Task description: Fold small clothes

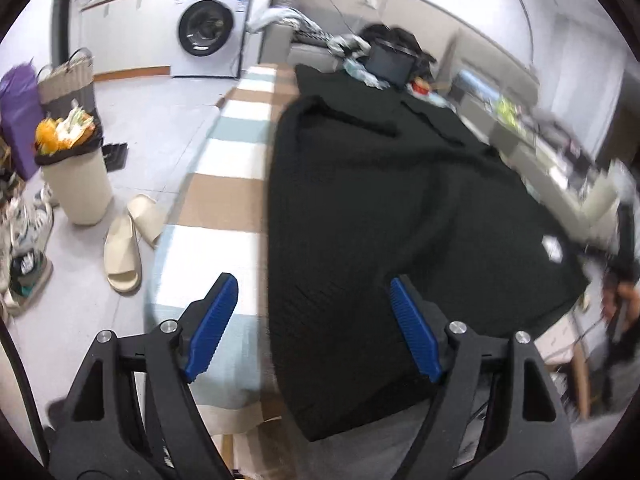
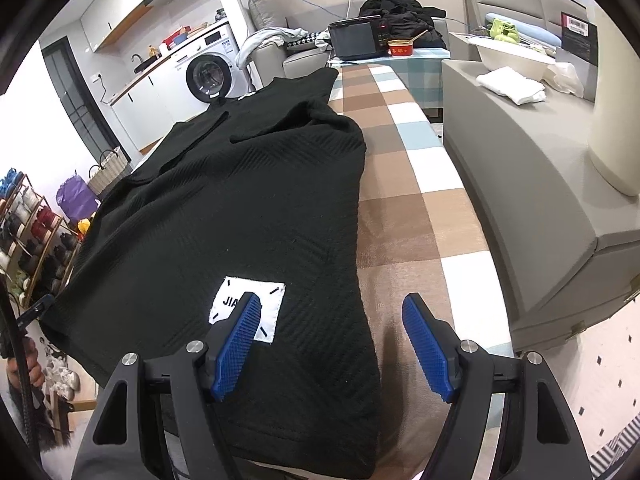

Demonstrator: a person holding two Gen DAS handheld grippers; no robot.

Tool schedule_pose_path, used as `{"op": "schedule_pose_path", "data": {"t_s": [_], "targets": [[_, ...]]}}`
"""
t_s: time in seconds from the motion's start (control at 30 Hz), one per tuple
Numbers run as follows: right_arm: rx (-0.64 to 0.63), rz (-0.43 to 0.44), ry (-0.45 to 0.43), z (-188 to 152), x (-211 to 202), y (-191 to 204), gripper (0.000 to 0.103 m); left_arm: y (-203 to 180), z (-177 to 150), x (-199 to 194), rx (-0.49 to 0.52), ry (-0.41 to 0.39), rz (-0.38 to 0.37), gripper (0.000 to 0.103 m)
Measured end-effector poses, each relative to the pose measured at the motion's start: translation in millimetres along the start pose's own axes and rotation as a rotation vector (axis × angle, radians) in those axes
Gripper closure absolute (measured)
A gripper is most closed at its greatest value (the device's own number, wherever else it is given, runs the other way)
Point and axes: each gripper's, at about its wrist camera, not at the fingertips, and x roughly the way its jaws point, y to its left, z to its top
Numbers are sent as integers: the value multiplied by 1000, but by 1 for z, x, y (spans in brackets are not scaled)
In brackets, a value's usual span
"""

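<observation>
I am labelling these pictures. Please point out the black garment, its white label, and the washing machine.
black garment (image 2: 240, 208): right wrist view, middle of the knit fabric.
white label (image 2: 272, 300): right wrist view, upper right part of the patch.
washing machine (image 1: 206, 28): left wrist view, round door.

We see a matt black ribbed-knit garment (image 2: 240, 208) with a white cloth label (image 2: 248, 304), and ridged blue claw pads (image 2: 236, 352).
</observation>
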Motion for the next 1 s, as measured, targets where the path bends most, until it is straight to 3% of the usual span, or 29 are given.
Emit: {"op": "schedule_pose_path", "data": {"t_s": [0.13,0.2,0.5,0.8,1.0], "targets": [[-5,-6,-3,0,-1,1,28,-23,-10,14,137,63,24,27],[-3,-10,-3,0,-1,1,28,-28,-13,12,167,54,16,27],[-13,-11,-10,-1,-4,2,28,-5,2,-9,31,-54,24,27],[-16,13,-9,-3,-2,4,28,10,5,6,-27,-29,22,27],[-9,26,-12,12,9,-3,32,18,32,38,11,-20,17,27]]}}
